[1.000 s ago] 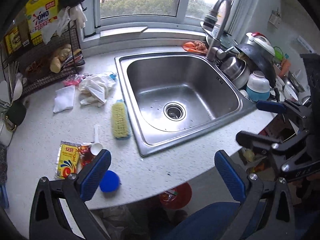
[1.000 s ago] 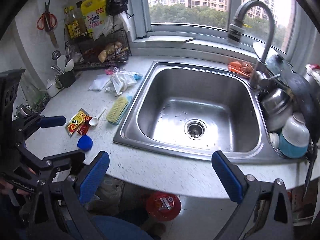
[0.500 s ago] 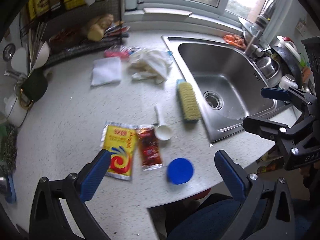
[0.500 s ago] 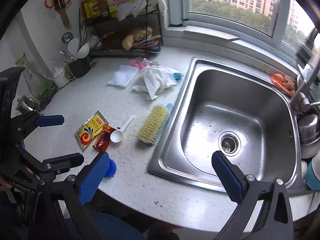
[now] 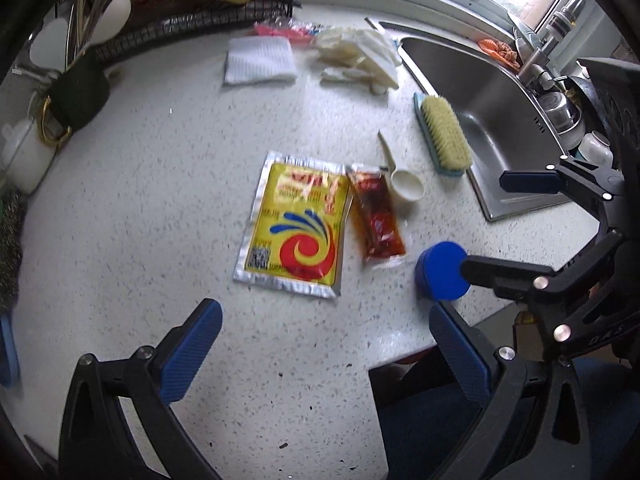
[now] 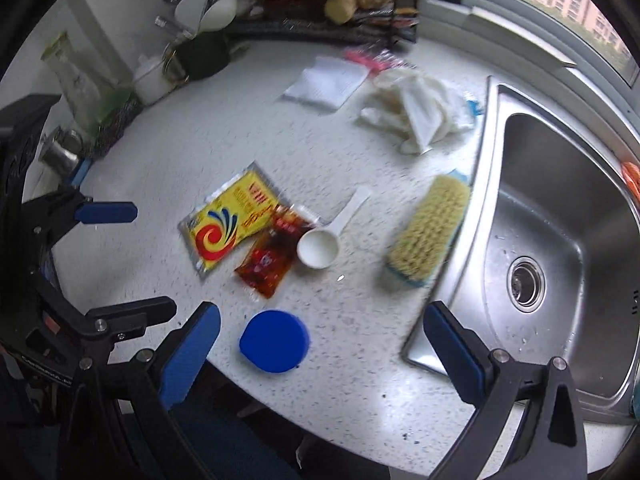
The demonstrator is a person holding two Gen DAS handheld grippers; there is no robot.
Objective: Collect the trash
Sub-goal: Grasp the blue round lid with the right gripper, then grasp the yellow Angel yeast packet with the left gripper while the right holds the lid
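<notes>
A yellow seasoning packet [image 5: 296,228] [image 6: 230,228] lies flat on the speckled counter, with a red sauce sachet [image 5: 378,220] [image 6: 270,260] along its right edge. A round blue lid [image 5: 440,276] [image 6: 274,340] sits near the counter's front edge. Crumpled white gloves [image 5: 360,56] [image 6: 420,108] and a pink wrapper [image 5: 284,30] lie farther back. My left gripper [image 5: 326,350] hovers open just short of the yellow packet, holding nothing. My right gripper [image 6: 320,354] is open above the blue lid and counter edge, also with nothing in it.
A white measuring scoop [image 5: 404,184] [image 6: 320,246] and a scrub brush [image 5: 444,136] [image 6: 428,236] lie beside the steel sink [image 5: 480,92] [image 6: 560,240]. A folded white cloth [image 5: 260,60] [image 6: 326,84] is at the back. A wire rack [image 6: 320,0] and a utensil cup [image 5: 80,92] line the wall.
Both grippers have swung left from the sink toward the counter and moved in closer over the packets and blue lid. Both stayed open.
</notes>
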